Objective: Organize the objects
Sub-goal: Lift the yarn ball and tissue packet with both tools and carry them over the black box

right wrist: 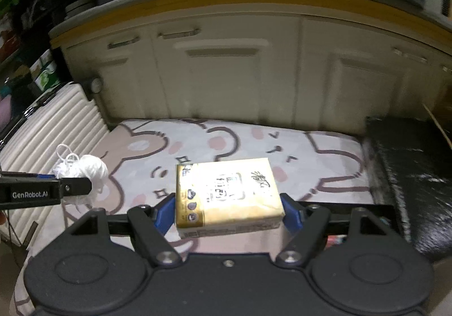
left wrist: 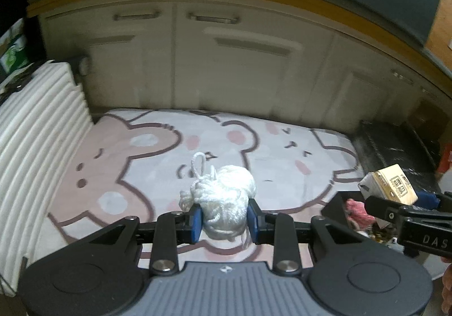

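My left gripper [left wrist: 225,218] is shut on a ball of white string [left wrist: 226,197] and holds it above a pink cartoon-bear mat [left wrist: 113,169]. It also shows at the left of the right wrist view [right wrist: 76,189], with the white string [right wrist: 90,169] in it. My right gripper [right wrist: 227,213] is shut on a yellow tissue pack [right wrist: 226,194] and holds it above the mat [right wrist: 310,169]. In the left wrist view the right gripper [left wrist: 395,208] sits at the far right with the tissue pack [left wrist: 392,186].
Cream cabinet doors [left wrist: 226,67] stand behind the mat. A white ribbed suitcase [left wrist: 36,129] borders the left. A black box [right wrist: 409,180] stands at the right. A pink fuzzy item [left wrist: 358,211] and a dark blue item [left wrist: 426,198] lie under the right gripper.
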Motion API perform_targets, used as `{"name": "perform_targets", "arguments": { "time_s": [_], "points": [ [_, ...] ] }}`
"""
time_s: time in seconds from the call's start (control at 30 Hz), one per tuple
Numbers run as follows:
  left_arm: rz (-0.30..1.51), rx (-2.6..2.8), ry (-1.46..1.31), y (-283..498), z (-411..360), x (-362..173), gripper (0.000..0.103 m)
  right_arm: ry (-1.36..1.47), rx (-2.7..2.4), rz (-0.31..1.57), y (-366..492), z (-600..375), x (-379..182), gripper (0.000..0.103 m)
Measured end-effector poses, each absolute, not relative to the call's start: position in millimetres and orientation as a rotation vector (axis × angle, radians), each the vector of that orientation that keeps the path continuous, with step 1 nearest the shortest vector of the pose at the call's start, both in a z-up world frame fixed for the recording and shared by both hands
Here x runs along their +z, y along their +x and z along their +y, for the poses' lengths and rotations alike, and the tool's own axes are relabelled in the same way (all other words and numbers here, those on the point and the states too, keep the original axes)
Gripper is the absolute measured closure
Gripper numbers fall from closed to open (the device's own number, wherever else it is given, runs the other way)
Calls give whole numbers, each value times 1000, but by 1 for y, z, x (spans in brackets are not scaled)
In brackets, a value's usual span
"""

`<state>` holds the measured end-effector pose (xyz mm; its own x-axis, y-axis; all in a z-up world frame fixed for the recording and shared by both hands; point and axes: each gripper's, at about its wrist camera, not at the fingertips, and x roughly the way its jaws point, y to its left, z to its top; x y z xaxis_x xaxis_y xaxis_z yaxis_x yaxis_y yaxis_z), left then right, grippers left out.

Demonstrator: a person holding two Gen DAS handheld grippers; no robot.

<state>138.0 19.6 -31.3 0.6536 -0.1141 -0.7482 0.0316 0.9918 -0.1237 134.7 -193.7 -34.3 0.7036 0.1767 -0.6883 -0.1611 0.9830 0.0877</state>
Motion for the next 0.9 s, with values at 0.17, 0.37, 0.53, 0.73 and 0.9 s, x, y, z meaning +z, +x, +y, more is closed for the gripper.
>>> {"name": "perform_targets", "arguments": {
  "time_s": [0.17,0.37,0.53,0.73,0.9],
  "points": [
    [860,-151,-89,142,-15,-31,70,63,120,774,130,-234,-35,27],
    [874,-233,-83,147,-55,-36,70,109,50,788,123,-277,-40,27],
    [897,-298,-90,149,-81,-42,70,142,-5,813,120,-310,-51,27],
    [933,-358,-103,152,-105,-50,70,170,-66,870,119,-337,-69,27],
    [958,-393,-106,152,-122,-56,70,199,-91,911,118,-354,-84,27]
  ]
}}
